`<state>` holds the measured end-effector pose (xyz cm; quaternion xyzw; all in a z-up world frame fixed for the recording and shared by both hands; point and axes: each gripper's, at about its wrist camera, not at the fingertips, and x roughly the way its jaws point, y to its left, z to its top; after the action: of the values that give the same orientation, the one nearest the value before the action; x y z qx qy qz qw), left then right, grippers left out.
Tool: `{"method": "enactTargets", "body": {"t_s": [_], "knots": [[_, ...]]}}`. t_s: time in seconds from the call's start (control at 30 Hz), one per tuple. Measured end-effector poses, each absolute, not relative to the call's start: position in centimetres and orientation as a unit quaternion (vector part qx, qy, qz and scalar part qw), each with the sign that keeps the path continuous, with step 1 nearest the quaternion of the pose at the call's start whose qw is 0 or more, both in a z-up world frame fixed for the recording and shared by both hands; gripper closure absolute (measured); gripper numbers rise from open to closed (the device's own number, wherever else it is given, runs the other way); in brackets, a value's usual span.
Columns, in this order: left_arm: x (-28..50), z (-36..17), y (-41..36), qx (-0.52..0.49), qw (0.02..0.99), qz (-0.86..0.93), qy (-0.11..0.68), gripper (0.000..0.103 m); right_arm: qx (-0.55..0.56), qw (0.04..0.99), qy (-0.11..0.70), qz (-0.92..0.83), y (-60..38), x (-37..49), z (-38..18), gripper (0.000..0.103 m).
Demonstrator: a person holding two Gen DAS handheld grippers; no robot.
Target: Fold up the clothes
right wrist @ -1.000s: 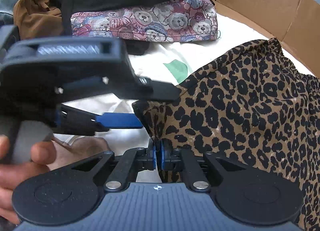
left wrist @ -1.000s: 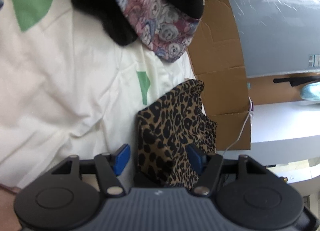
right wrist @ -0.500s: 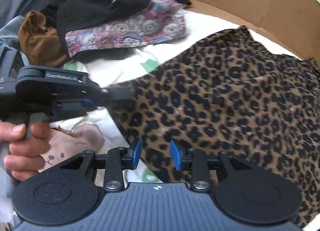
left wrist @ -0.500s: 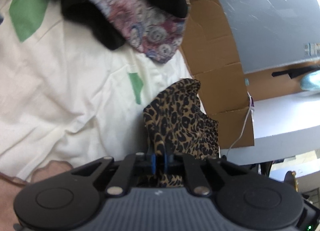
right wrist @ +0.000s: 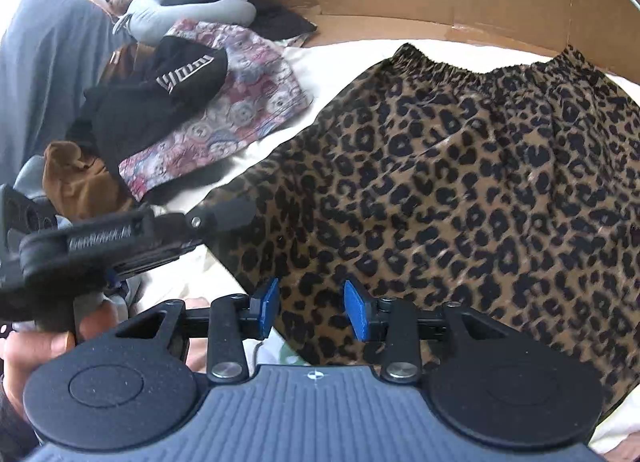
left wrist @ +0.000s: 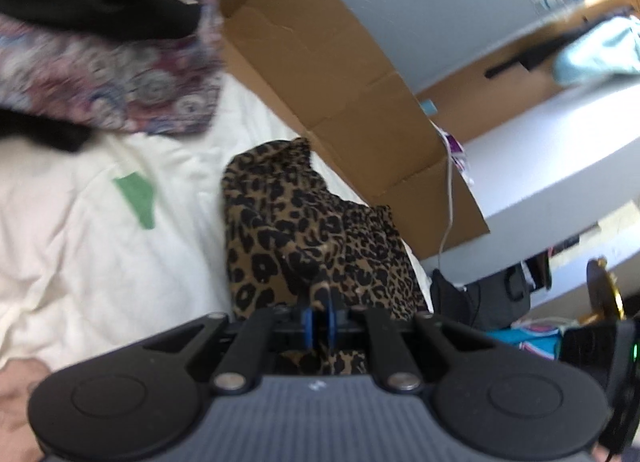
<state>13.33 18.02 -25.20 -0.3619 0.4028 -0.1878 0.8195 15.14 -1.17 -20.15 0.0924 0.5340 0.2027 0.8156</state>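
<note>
Leopard-print skirt [right wrist: 460, 190] lies spread on the cream sheet [left wrist: 80, 254] ahead of the right gripper [right wrist: 311, 308], elastic waistband farthest away; that gripper's blue pads stand apart, released, over the near hem; the left gripper [left wrist: 319, 322] is clenched on a pinch of the skirt's left edge; no crease shows, so the folding itself looks left to do; other garments [right wrist: 208, 118] are heaped beyond-left.

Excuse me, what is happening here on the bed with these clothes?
A person is folding a leopard-print skirt on a cream sheet, holding a gripper in each hand. The left gripper has its jaws shut on one edge of the skirt. The right gripper hangs over the fabric with its jaws open, gripping nothing. Other clothes lie piled nearby.
</note>
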Motion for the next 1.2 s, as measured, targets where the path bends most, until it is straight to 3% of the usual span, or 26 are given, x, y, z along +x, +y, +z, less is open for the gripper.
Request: {"method": "enactTargets", "body": {"t_s": [0.33, 0.53, 0.8, 1.2], "knots": [[14.6, -24.1, 13.2, -0.324, 0.823, -0.219, 0.412, 0.095, 0.154, 0.783, 0.559, 0.226, -7.0, 19.8, -18.0, 0.06], [15.1, -23.3, 10.0, -0.299, 0.826, -0.238, 0.415, 0.095, 0.135, 0.794, 0.541, 0.244, -10.2, 20.3, -17.4, 0.049], [15.7, -23.2, 5.4, -0.24, 0.831, -0.249, 0.437, 0.095, 0.241, 0.801, 0.497, 0.23, -17.1, 19.4, -20.6, 0.047], [15.7, -24.4, 0.7, -0.184, 0.821, -0.275, 0.464, 0.095, 0.315, 0.757, 0.528, 0.219, -19.5, 19.1, -24.8, 0.045]]}}
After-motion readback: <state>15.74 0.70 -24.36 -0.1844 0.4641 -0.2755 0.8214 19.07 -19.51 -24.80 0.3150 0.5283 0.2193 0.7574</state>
